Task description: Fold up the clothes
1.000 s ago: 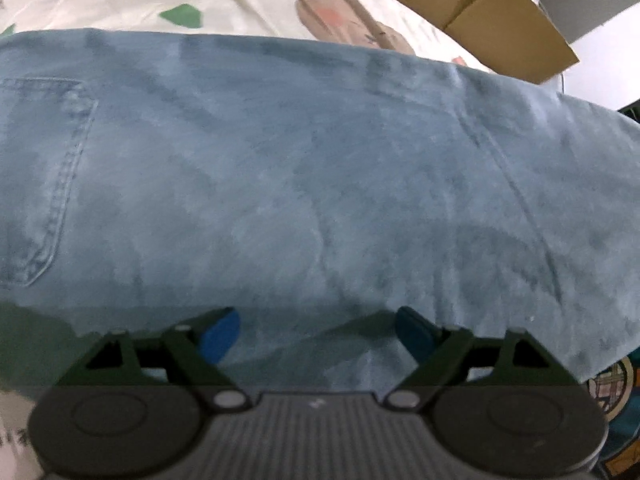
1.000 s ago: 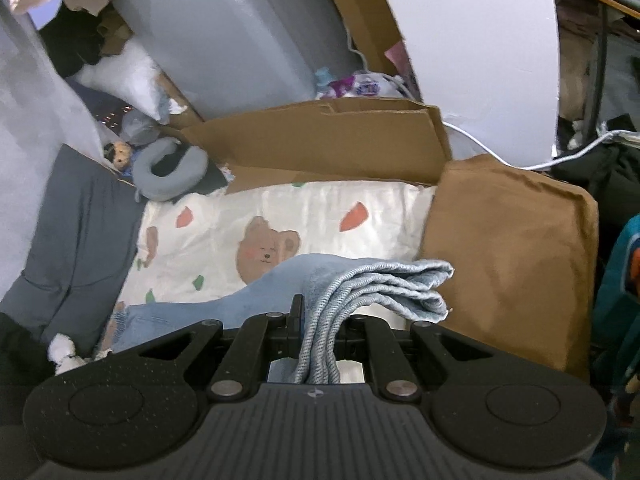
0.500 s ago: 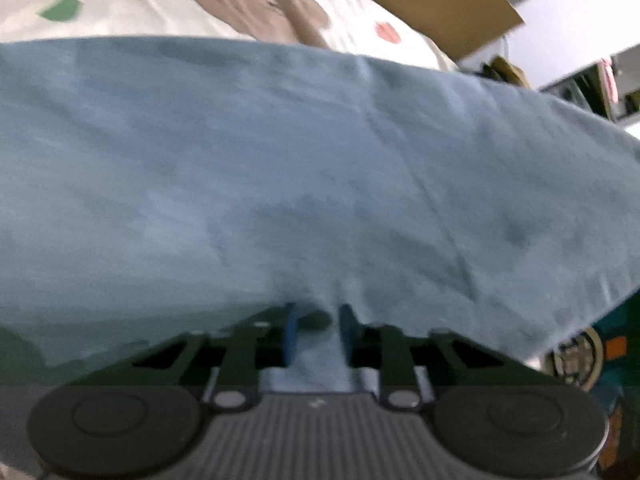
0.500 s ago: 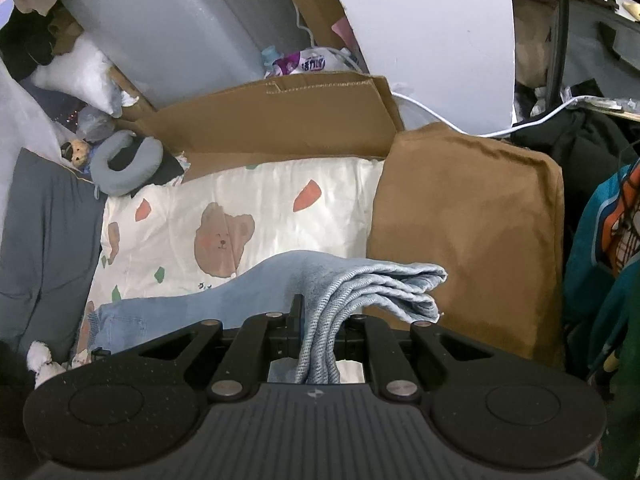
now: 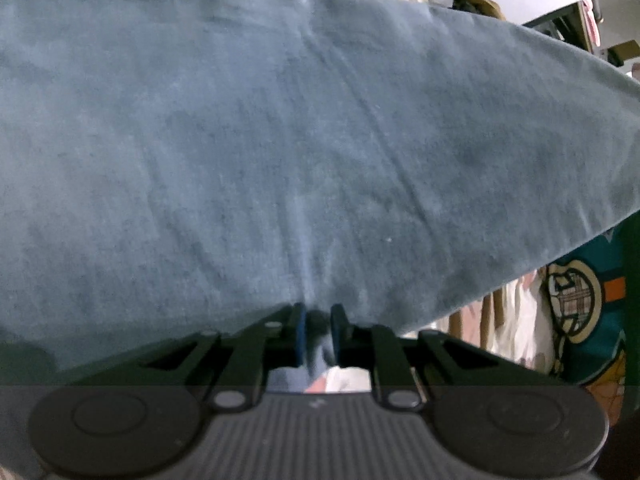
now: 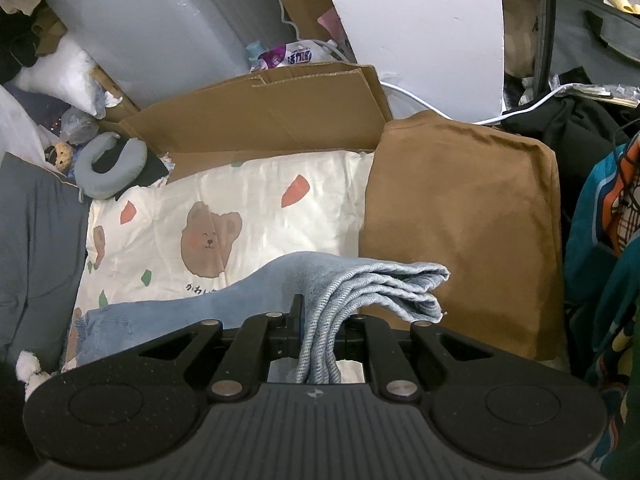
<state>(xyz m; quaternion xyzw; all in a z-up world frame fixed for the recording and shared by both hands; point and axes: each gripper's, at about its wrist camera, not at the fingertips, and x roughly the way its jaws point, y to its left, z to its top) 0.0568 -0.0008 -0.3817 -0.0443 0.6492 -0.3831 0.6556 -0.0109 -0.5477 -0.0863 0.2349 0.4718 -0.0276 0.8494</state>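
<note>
Light blue jeans [image 5: 320,140] fill the left wrist view, spread flat over the bed. My left gripper [image 5: 318,320] sits at their near edge, its jaws closing with a pinch of denim pressed between the blue pads. In the right wrist view my right gripper [image 6: 320,312] is shut on a bunch of folded denim layers [image 6: 380,280], which stick out to the right. The rest of the jeans [image 6: 180,312] trails away to the left across the sheet.
A cream bear-print sheet [image 6: 240,200] covers the bed. A brown cushion [image 6: 460,220] stands at its right, flattened cardboard [image 6: 260,120] behind it. A grey neck pillow [image 6: 108,164] and a grey blanket [image 6: 36,240] lie left. A teal garment [image 6: 608,220] hangs right.
My left gripper's jaws went from wide apart to pinched on the jeans' near edge, and it shifted right along the denim. The right gripper sank a little, still holding its bunch.
</note>
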